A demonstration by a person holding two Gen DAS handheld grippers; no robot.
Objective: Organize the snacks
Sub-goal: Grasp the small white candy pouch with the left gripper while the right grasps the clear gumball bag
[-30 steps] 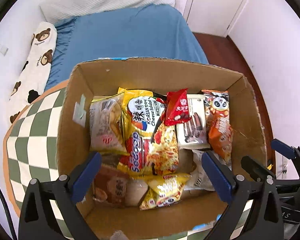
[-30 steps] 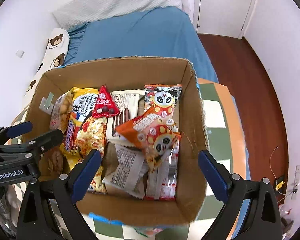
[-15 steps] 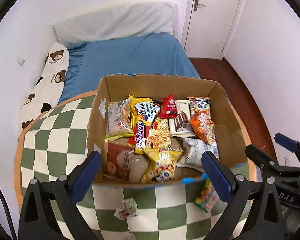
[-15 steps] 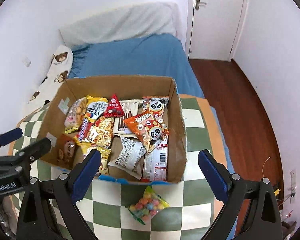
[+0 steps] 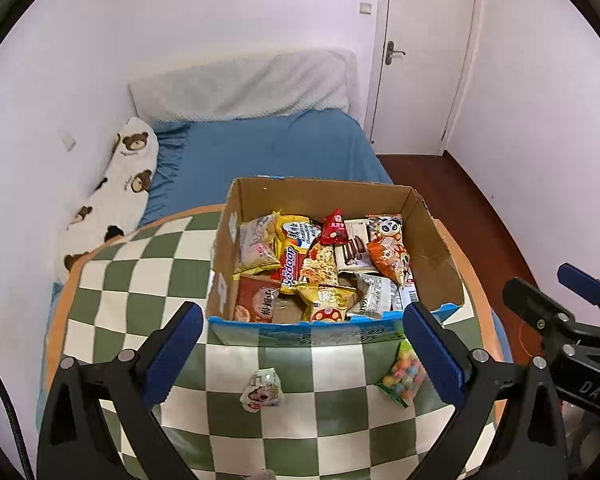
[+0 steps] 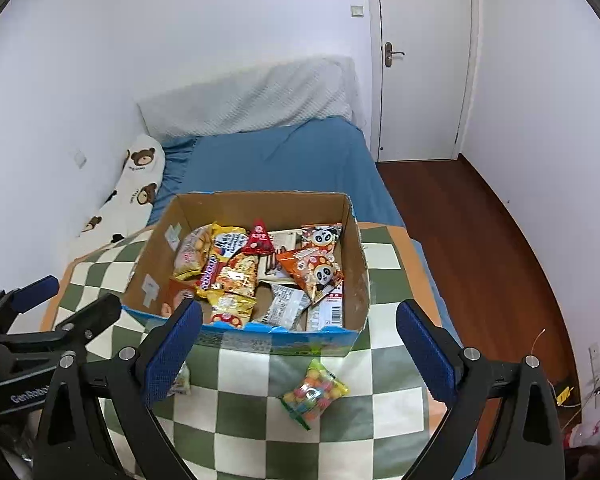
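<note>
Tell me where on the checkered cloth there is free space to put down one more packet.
The checkered cloth is bare left of the cardboard box, and between the small white packet and the colourful candy bag in front. Inside the box it is crowded; only a small gap of floor shows near the front wall.

Box [image 5: 436,256] is matt brown cardboard, blue printed paper outside. Snack packets [image 5: 308,256] inside are glossy crinkled plastic film. Candy bag [image 6: 314,392], lower centre, is clear shiny plastic. Checkered tablecloth [image 5: 140,280] looks smooth, matt. Bedsheet [image 5: 268,148] is matt blue cloth. Floor [image 6: 472,240] at right is glossy dark wood.
</note>
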